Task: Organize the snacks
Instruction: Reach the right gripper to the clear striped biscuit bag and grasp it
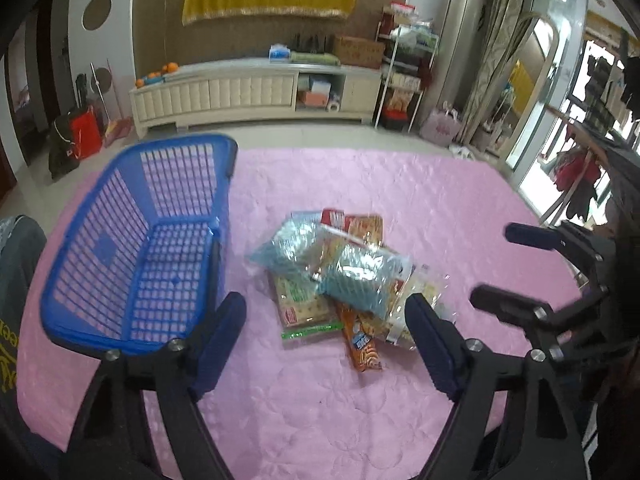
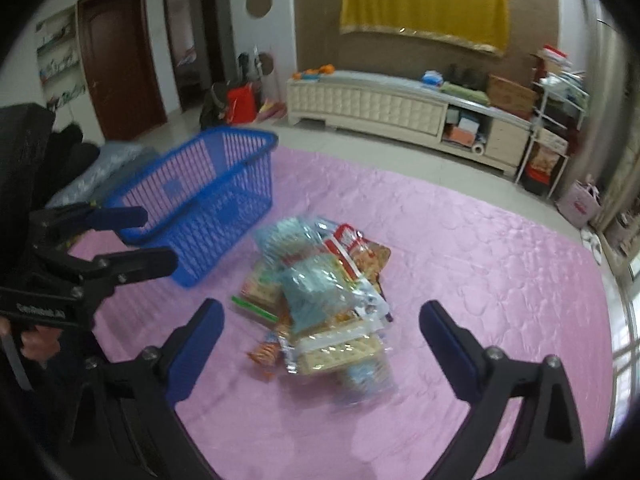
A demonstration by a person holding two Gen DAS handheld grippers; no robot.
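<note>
A pile of snack packets (image 1: 340, 276) lies on the pink cloth (image 1: 320, 400); it also shows in the right wrist view (image 2: 320, 300). It holds light blue bags, an orange packet and clear cracker packs. An empty blue plastic basket (image 1: 140, 240) stands left of the pile, and shows in the right wrist view (image 2: 208, 200). My left gripper (image 1: 328, 328) is open and empty, just short of the pile. My right gripper (image 2: 320, 332) is open and empty over the pile's near side. The right gripper also shows at the right of the left wrist view (image 1: 500, 268), and the left gripper at the left of the right wrist view (image 2: 152, 236).
The pink cloth (image 2: 480, 280) covers a broad surface whose far edge meets a tiled floor. A white low cabinet (image 1: 256, 92) stands against the far wall. A shelf rack (image 1: 404, 72) and a glass door are at the right.
</note>
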